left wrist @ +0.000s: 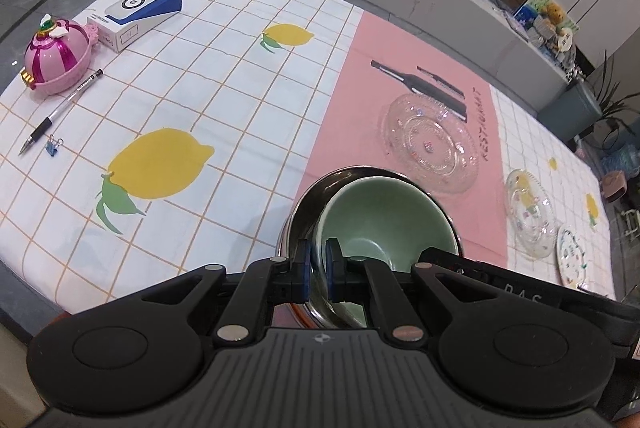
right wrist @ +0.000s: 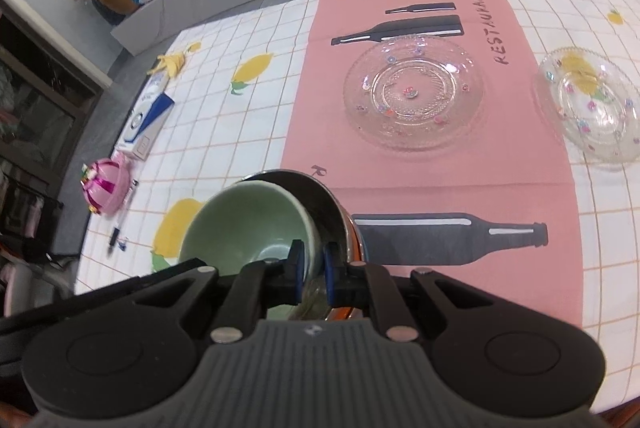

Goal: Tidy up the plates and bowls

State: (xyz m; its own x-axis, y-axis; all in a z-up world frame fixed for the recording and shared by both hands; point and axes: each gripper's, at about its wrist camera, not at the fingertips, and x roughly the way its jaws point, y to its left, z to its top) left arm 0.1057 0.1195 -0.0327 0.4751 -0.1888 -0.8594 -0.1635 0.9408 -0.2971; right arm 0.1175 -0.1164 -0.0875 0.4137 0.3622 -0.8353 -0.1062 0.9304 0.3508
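Left wrist view is showing the left gripper (left wrist: 317, 270) clenched on the near rim of a steel bowl (left wrist: 308, 216), one blue pad inside the wall and one outside. A green bowl (left wrist: 380, 220) is sitting tilted inside the steel bowl, leaning toward its right side. Both are lying at the near edge of a pink placemat (left wrist: 400, 75) spread on a lemon-print tablecloth (left wrist: 200, 75). Beyond them a large glass plate (left wrist: 432, 143) is resting flat on the placemat. Off to the right, on the cloth, a small glass plate (left wrist: 530, 214) is lying, and a white plate (left wrist: 572, 260) is sitting just past it by the table edge. Far left, a pink toy case (left wrist: 56, 55), a pen (left wrist: 60, 109), a blue clip (left wrist: 54, 143) and a white box (left wrist: 134, 15) are lying well apart from the dishes.

Right wrist view is showing the right gripper (right wrist: 313, 270) clamped on the near rim of the green bowl (right wrist: 248, 224), its pads gripping the wall from either side. The steel bowl (right wrist: 320, 195) is wrapping around it behind and to the right. The large glass plate (right wrist: 414, 91) is sitting in the middle of the placemat (right wrist: 520, 187), and the small glass plate (right wrist: 588, 103) is resting on the cloth beside it.
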